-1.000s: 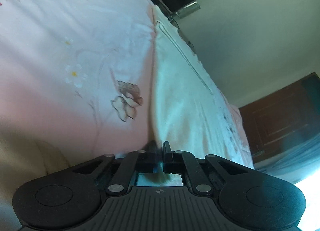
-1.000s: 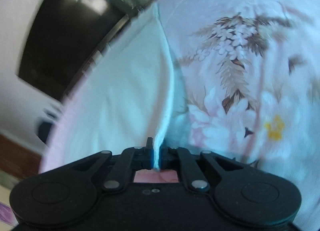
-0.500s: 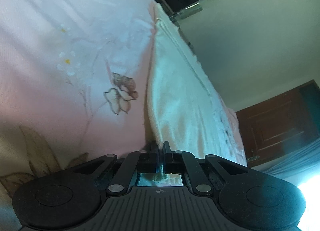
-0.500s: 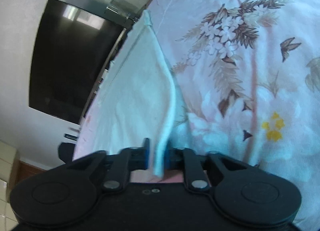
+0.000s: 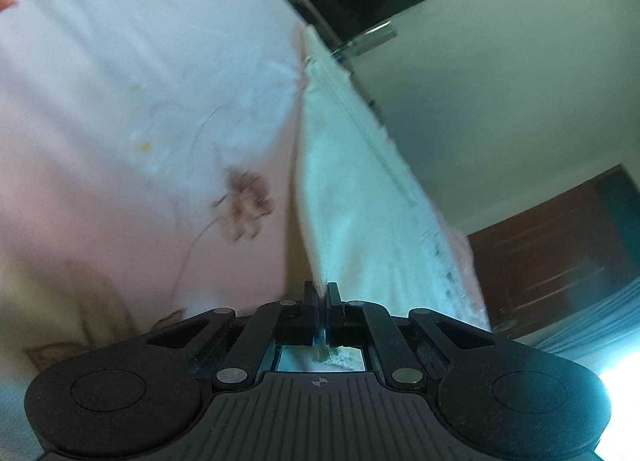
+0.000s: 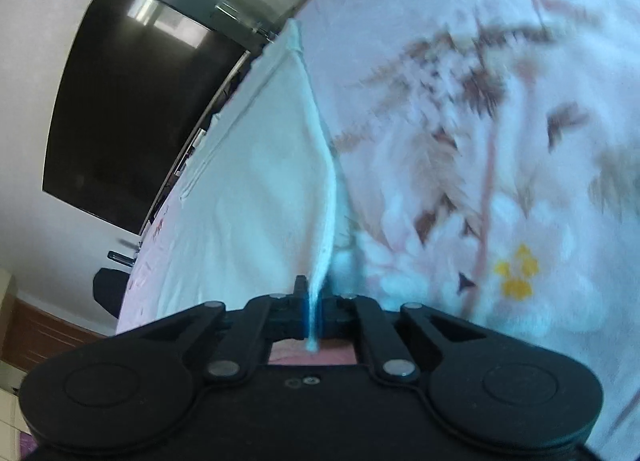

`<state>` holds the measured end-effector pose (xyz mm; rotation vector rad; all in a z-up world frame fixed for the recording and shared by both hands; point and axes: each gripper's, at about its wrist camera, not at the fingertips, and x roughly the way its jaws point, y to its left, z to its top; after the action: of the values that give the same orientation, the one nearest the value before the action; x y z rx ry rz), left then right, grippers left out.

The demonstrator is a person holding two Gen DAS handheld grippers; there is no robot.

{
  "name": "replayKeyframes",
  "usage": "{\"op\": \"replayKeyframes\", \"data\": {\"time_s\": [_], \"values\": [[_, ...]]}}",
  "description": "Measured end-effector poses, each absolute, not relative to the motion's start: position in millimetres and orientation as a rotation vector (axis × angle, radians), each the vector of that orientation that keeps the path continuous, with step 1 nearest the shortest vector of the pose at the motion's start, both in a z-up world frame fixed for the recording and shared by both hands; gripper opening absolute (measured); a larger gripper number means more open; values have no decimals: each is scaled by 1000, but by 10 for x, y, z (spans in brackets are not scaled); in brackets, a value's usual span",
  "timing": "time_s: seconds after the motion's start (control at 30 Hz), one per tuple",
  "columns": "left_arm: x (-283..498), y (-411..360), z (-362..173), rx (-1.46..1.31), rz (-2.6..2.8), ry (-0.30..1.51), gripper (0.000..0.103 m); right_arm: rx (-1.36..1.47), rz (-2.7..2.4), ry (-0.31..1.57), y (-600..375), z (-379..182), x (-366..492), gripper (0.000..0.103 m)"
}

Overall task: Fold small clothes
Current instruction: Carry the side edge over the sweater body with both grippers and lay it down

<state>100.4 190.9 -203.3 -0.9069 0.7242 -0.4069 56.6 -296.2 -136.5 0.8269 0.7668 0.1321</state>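
A pink floral bedsheet (image 5: 120, 101) covers the bed and fills most of both wrist views, printed with brown leaves, pale blossoms and a small yellow flower (image 6: 516, 273). Beyond the bed's far edge a dark television screen (image 6: 132, 101) hangs on a pale wall (image 5: 500, 101), and a brown wooden cabinet (image 5: 560, 253) stands lower down at the side of the left view. The white garment (image 5: 360, 221) lies stretched along the bed near its far edge, its near border lifted off the sheet and running taut from each camera toward a far corner by the screen; a stitched seam shows along its outer side. The left tongs (image 5: 321, 303) are closed tight on that border, with a tuft of cloth poking out behind the pads. The right tongs (image 6: 314, 303) are likewise clamped on the garment's (image 6: 256, 189) thin edge, which rises between the pads as a narrow white ridge
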Motion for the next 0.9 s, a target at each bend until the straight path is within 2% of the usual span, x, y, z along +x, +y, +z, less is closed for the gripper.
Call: {"op": "replayKeyframes", "data": {"time_s": [0.27, 0.57, 0.73, 0.9], "values": [[1359, 1948, -1510, -928, -451, 609, 3, 690, 214, 648, -2829, -728, 839, 5], [2676, 1908, -661, -863, -455, 505, 3, 597, 241, 556, -2955, -42, 1978, 5], [3555, 1809, -515, -797, -435, 512, 3, 574, 209, 580, -3038, 22, 2862, 5], [4333, 1764, -664, -759, -393, 562, 3, 610, 207, 622, -3173, -226, 3660, 5]]}}
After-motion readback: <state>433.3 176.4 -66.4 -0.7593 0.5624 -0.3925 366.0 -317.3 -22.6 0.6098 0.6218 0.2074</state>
